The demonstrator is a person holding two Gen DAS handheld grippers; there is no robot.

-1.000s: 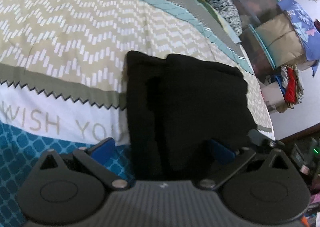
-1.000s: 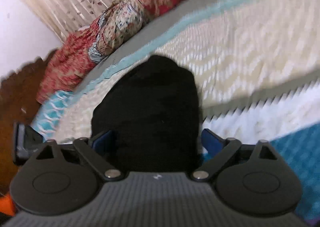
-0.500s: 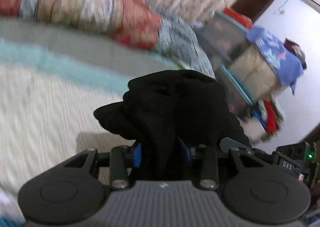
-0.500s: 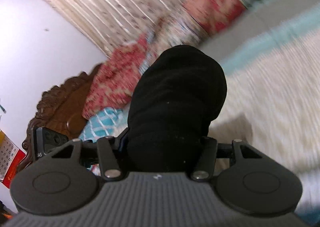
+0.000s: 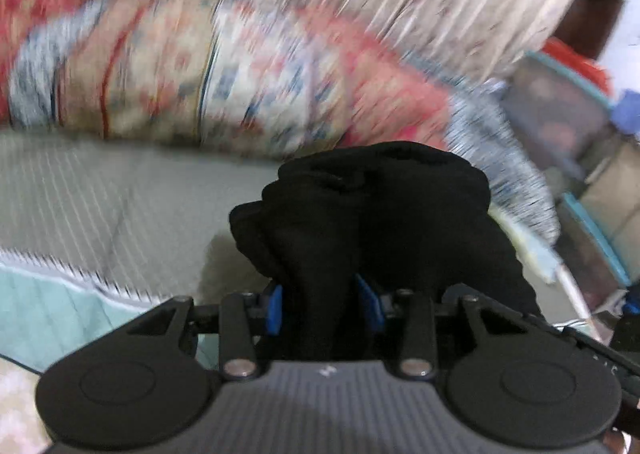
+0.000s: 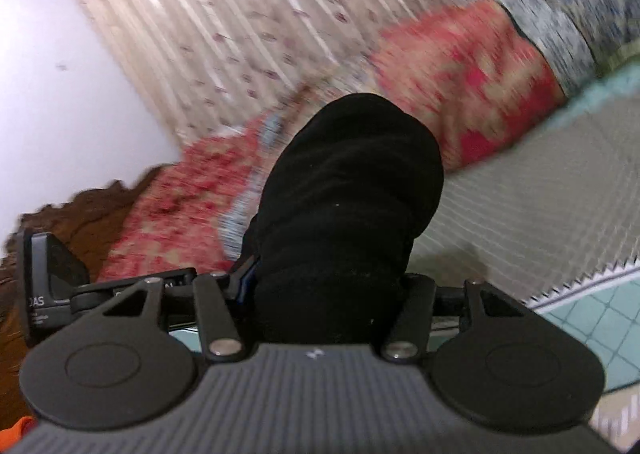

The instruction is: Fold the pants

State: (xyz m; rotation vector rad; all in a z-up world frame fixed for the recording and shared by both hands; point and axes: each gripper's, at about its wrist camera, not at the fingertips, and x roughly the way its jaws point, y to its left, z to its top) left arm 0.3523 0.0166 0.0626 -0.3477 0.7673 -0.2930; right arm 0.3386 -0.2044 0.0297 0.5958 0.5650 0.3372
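The black pants (image 5: 376, 214) are bunched into a thick bundle and lifted off the bed. My left gripper (image 5: 326, 306) is shut on one end of the bundle; its blue pads (image 5: 275, 304) press the cloth from both sides. My right gripper (image 6: 324, 286) is shut on the other end of the black pants (image 6: 352, 190), which bulge up in front of the fingers and hide the pads almost fully. Both views are blurred by motion.
Patterned red and cream pillows (image 5: 224, 66) lie along the head of the bed, against a striped curtain (image 6: 240, 22). The grey and teal bedspread (image 6: 540, 214) is below. Storage boxes (image 5: 580, 158) stand at the right, a wooden headboard (image 6: 92, 214) at the left.
Both grippers have closed on the pants, which lay flat on the bed a second ago, and have lifted them and carried them toward the pillows.
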